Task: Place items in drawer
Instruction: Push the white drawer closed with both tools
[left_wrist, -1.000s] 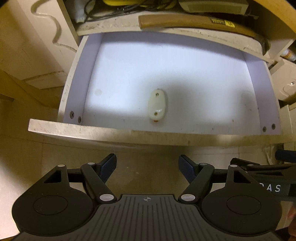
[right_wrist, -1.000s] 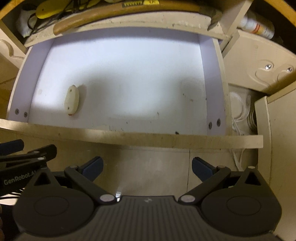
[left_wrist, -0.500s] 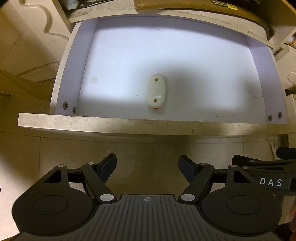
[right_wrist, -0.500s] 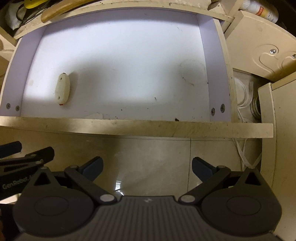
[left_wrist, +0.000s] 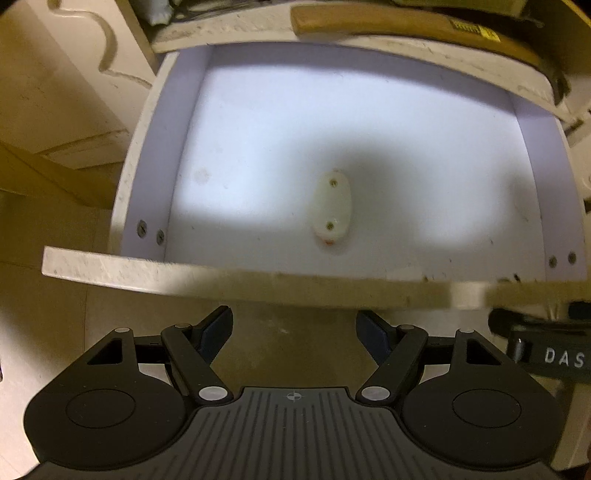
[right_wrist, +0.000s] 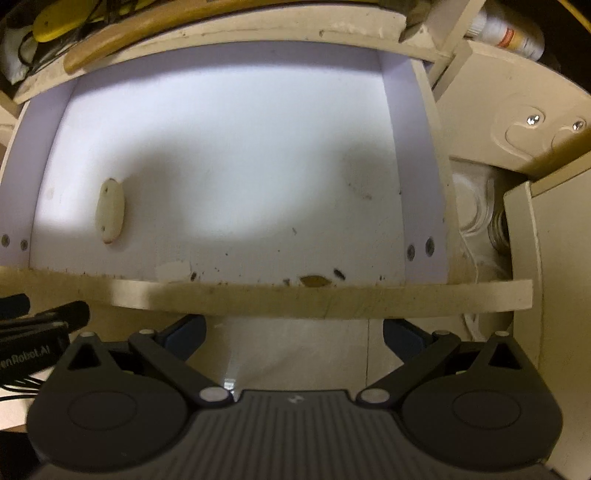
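Black and wide apart, the fingers of the left gripper (left_wrist: 294, 326) held nothing and hung over the floor just in front of the open drawer (left_wrist: 258, 282). The right gripper (right_wrist: 294, 332) stood beside it, equally wide open and empty, pointing at the same drawer front. Inside the drawer, a small white oval piece (left_wrist: 331, 206) lay on the pale bottom, near the front edge. A wooden handle (left_wrist: 388, 26) rested on the shelf above.
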